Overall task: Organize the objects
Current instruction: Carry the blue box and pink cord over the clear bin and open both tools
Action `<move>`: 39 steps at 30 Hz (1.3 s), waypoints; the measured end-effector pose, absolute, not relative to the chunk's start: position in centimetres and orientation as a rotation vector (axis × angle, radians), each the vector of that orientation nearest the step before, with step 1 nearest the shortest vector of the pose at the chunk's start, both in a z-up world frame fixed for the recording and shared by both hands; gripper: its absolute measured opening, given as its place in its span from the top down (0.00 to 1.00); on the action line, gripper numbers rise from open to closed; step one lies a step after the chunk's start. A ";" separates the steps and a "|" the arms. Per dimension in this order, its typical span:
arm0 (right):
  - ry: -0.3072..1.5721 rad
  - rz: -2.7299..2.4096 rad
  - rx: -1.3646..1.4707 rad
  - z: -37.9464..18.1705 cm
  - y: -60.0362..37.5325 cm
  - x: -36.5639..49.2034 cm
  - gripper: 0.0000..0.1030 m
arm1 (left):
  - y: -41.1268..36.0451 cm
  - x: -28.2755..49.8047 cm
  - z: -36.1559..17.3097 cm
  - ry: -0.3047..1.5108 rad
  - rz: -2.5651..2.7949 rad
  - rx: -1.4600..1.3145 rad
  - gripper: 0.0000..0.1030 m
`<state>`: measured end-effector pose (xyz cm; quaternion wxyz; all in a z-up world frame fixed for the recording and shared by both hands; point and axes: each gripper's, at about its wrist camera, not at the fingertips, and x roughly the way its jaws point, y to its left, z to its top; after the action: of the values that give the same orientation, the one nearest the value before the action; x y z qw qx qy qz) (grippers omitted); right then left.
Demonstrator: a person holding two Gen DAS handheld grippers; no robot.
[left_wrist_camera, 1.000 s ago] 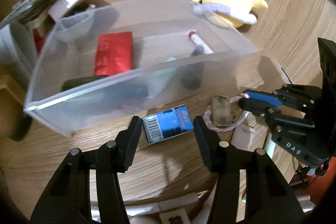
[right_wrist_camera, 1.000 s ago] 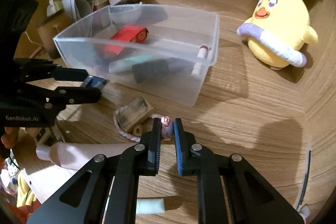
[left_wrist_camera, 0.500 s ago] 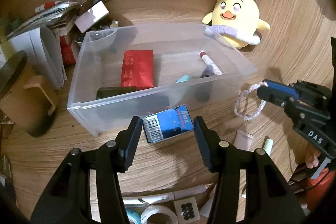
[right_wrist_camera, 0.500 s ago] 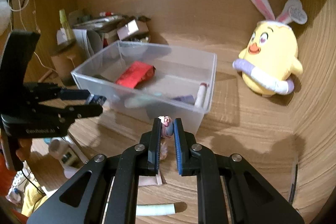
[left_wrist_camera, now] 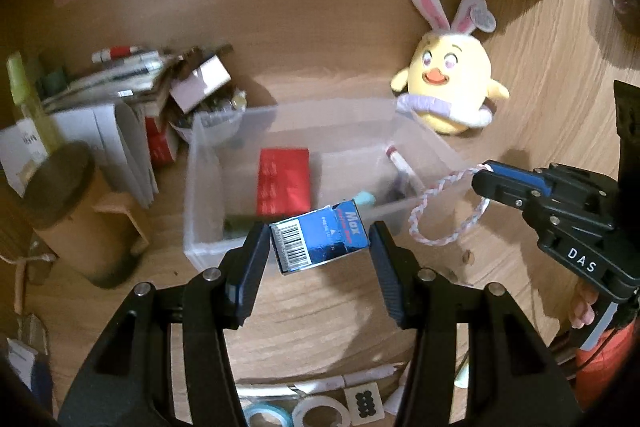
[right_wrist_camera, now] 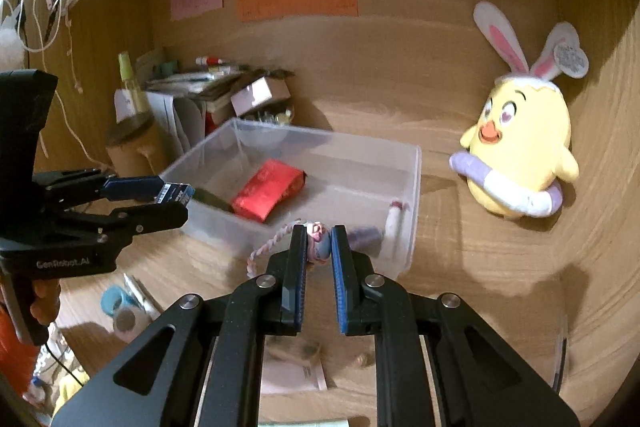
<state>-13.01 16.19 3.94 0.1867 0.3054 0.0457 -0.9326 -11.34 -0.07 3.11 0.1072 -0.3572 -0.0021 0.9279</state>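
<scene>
The wooden desktop (right_wrist_camera: 500, 267) is carrying everything, with a wooden back panel rising behind it. The clear plastic bin (right_wrist_camera: 414, 187) is sitting toward the middle of the desktop, nearer its back edge, and is holding a red packet (right_wrist_camera: 266, 195) and a marker (right_wrist_camera: 394, 223) that is leaning against its right-hand wall. A yellow plush chick (right_wrist_camera: 520, 155) with rabbit ears is sitting near the back right corner, well apart from the bin. A clutter of papers and boxes (left_wrist_camera: 132, 95) is piling up in the back left corner.

The left gripper (left_wrist_camera: 318, 247) is pinching a small blue box (left_wrist_camera: 320, 241) by its two ends, holding it in the air in front of the bin's near wall. The right gripper (right_wrist_camera: 318, 247) is pressing its fingers almost together on a small pink-and-blue charm (right_wrist_camera: 319, 243), whose braided pink-and-white cord (left_wrist_camera: 432, 215) is hanging down in a loop beside the bin's near right corner.
</scene>
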 end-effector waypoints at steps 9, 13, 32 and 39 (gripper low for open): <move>0.126 -2.647 0.803 5.6 14.8 -14.8 0.90 | -1.0 -12.5 4.8 -0.013 2.787 -0.996 0.50; 0.117 -2.660 0.793 5.9 14.5 -15.9 0.90 | -1.5 -13.3 5.0 -0.020 2.810 -0.996 0.50; 0.179 -2.608 1.009 0.9 13.7 -21.7 0.89 | -2.5 -18.6 1.4 -0.014 2.792 -1.176 0.50; 0.273 -2.627 1.023 -0.2 13.1 -22.3 0.89 | -1.8 -19.2 0.7 0.025 2.775 -1.202 0.50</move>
<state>-22.31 13.10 -0.20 0.1539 0.3570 0.0952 -0.9164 -19.22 -1.82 0.66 0.0587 -0.3966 0.0084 0.9161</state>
